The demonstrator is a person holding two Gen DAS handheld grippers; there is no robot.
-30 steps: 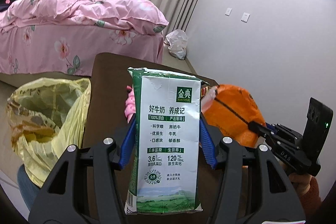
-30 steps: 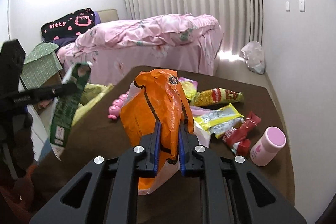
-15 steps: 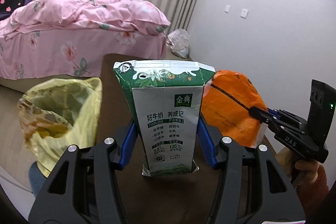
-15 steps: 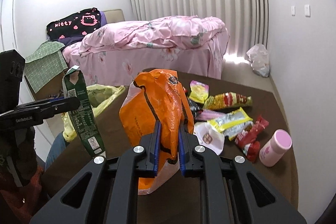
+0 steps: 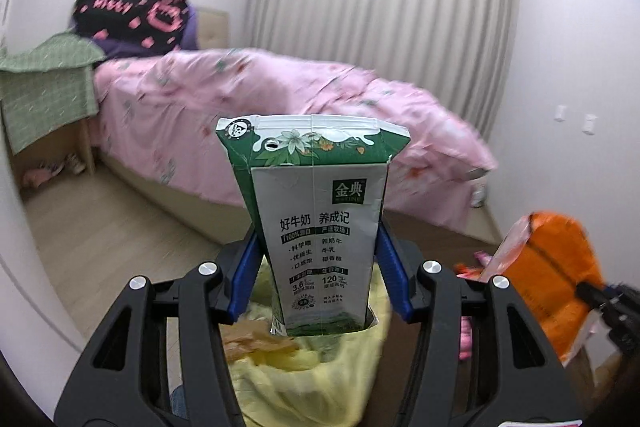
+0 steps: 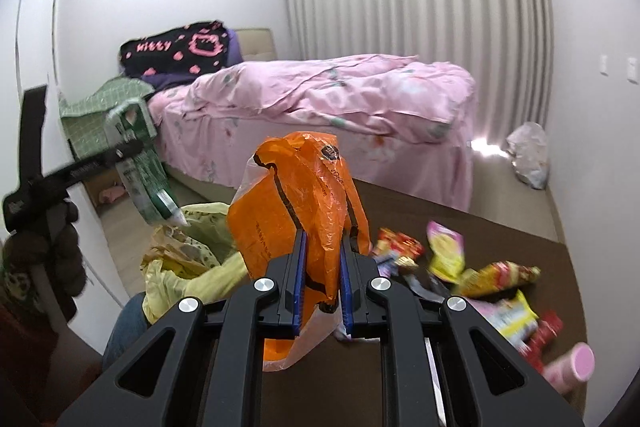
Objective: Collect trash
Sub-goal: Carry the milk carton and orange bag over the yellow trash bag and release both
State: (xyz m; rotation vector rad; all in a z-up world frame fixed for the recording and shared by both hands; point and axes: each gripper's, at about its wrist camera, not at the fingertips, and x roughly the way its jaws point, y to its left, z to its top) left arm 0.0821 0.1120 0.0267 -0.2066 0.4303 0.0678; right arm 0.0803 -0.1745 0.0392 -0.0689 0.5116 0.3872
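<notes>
Above the yellow trash bag (image 5: 304, 367), left gripper (image 5: 318, 283) clamped the milk carton (image 5: 316, 227), not yet dropped; right gripper (image 6: 320, 291) pinched an orange bag (image 6: 296, 219); wrappers (image 6: 496, 275) remained on the tabletop (image 6: 480, 223).

The green-and-white milk carton (image 5: 316, 227) has been carried off the dark brown table (image 6: 500, 223), past its left edge, and is now held above the open yellow plastic trash bag (image 5: 304, 367). The crumpled orange plastic bag (image 6: 296, 223) has been brought toward that same edge.

left gripper (image 5: 318, 267) clamped, right gripper (image 6: 322, 279) clamped
</notes>
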